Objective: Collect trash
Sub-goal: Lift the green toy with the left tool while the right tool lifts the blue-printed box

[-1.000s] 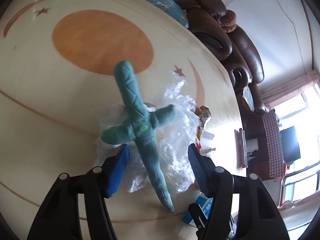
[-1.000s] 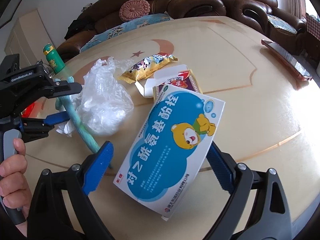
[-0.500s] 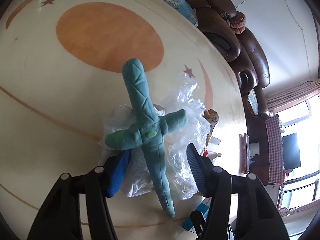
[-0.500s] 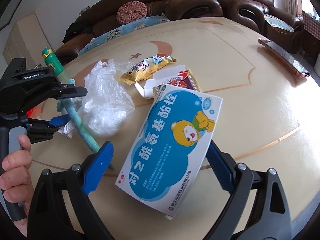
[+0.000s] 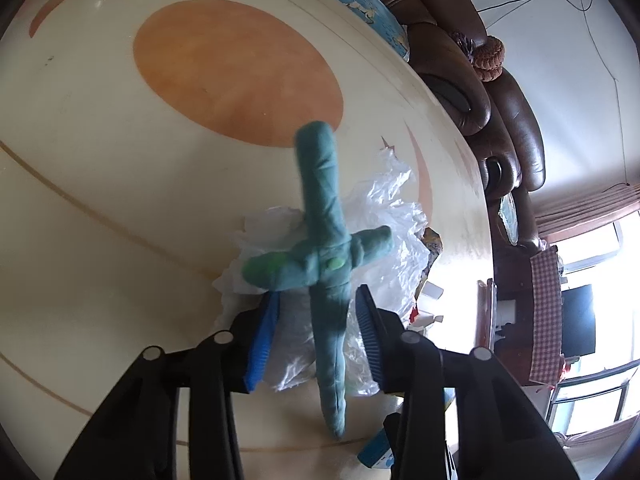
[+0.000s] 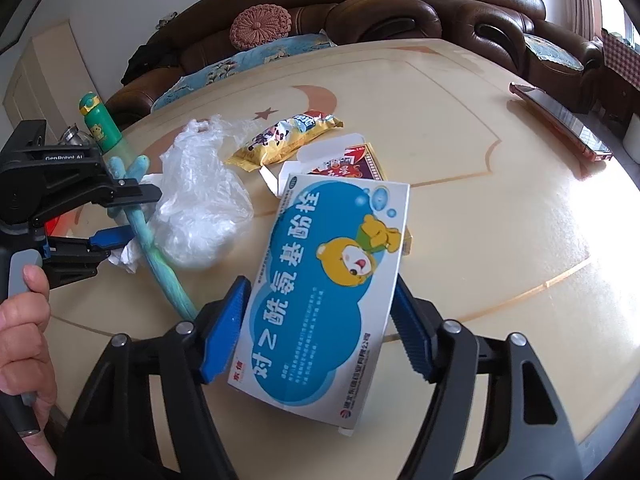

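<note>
A teal clay cross [image 5: 322, 240] lies over a crumpled clear plastic bag [image 5: 394, 240] on the cream table [image 5: 120, 184]. My left gripper [image 5: 316, 336] has its jaws closing around the cross's stem, with a thin gap still showing on each side. The right wrist view shows that gripper [image 6: 142, 216] from the side, straddling the clay cross [image 6: 156, 252]. A blue and white medicine box [image 6: 320, 288] with a cartoon bear sits between the jaws of my right gripper [image 6: 320, 320]. Those jaws are closing too, and their blue pads [image 6: 224, 332] meet the box's two long edges.
A yellow snack wrapper [image 6: 284, 140] and an opened red carton [image 6: 340, 164] lie behind the box, beside the plastic bag [image 6: 200, 208]. A green bottle [image 6: 98, 124] stands at far left. A flat red case [image 6: 560, 124] lies far right. A brown sofa [image 6: 400, 12] borders the table. A hand [image 6: 24, 320] holds the left gripper.
Both pairs of jaws have narrowed: the left around the clay stem, the right from wide apart onto the box's edges. Neither hand has shifted; the left rolled slightly.
</note>
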### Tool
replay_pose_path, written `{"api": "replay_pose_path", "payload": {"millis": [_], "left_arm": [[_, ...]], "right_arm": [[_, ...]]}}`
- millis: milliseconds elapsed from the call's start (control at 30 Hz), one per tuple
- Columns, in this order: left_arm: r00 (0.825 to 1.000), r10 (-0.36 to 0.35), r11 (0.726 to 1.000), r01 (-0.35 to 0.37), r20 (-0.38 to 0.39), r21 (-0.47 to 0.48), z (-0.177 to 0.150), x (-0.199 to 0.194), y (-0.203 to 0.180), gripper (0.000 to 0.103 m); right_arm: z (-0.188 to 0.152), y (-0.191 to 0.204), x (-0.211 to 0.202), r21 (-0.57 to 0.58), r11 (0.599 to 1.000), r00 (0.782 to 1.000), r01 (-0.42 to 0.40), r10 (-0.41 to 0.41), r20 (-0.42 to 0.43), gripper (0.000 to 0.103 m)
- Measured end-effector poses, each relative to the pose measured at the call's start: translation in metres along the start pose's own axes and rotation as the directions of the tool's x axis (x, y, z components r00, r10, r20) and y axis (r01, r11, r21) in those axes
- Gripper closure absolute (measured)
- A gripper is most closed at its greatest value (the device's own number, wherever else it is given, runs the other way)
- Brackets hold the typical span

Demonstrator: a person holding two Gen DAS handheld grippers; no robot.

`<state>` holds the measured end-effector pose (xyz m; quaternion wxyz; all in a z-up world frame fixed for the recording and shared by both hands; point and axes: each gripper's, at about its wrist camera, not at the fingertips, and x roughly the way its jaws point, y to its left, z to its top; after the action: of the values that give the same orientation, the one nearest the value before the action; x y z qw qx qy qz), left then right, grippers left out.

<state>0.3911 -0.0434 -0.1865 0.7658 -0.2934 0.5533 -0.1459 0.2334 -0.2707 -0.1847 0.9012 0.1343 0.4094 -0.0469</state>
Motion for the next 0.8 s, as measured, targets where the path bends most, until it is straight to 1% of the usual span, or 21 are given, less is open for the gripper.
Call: {"api": "replay_pose_path", "payload": {"millis": [100,133,267,300,367,500,567,667,733,800], "left_arm": [[1.0,-0.013,1.0,0.013,0.002,-0.016,-0.002,-0.002,0.003,0.068],[1.0,-0.013,1.0,0.013,0.006,-0.018,-0.002,-0.003,0.004,0.072],[1.0,-0.02,0.999,0.02,0.012,-0.041,-0.003,-0.006,0.007,0.072],[1.0,-0.02,0.999,0.02,0.011,-0.032,-0.003,-0.006,0.006,0.072],[1.0,-0.013,0.999,0.014,0.009,-0.034,-0.004,-0.006,0.006,0.075],[0.999,-0.029,0.999,0.03,0.023,-0.027,-0.005,-0.013,0.005,0.077],[0.999,-0.031,0.999,0.031,0.028,-0.017,-0.004,-0.016,0.003,0.081],[0.999,-0.035,0.999,0.035,0.027,-0.01,-0.004,-0.018,0.001,0.082],[0.999,-0.039,0.999,0.039,0.025,-0.017,-0.004,-0.018,0.002,0.085],[0.999,-0.039,0.999,0.04,0.018,-0.02,-0.003,-0.016,0.001,0.086]], "right_arm": [[-0.001,0.0,0.0,-0.001,1.0,1.0,0.002,-0.002,0.003,0.035],[-0.001,-0.001,0.0,-0.004,1.0,1.0,0.002,-0.002,0.002,0.035],[0.0,-0.003,0.0,0.001,1.0,1.0,-0.001,0.001,0.004,0.035],[-0.001,-0.003,-0.001,0.002,1.0,1.0,-0.003,0.003,0.005,0.035],[-0.001,-0.002,-0.001,0.0,1.0,1.0,-0.003,0.003,0.005,0.036],[-0.002,-0.002,-0.002,-0.004,1.0,1.0,-0.009,0.009,0.016,0.038],[-0.002,-0.002,-0.003,0.001,1.0,1.0,-0.012,0.012,0.017,0.039],[-0.001,-0.003,-0.005,0.001,1.0,1.0,-0.013,0.013,0.028,0.039],[0.0,-0.002,-0.005,-0.004,1.0,0.999,-0.013,0.013,0.031,0.04],[0.0,-0.001,-0.007,-0.002,1.0,0.999,-0.013,0.013,0.035,0.04]]}}
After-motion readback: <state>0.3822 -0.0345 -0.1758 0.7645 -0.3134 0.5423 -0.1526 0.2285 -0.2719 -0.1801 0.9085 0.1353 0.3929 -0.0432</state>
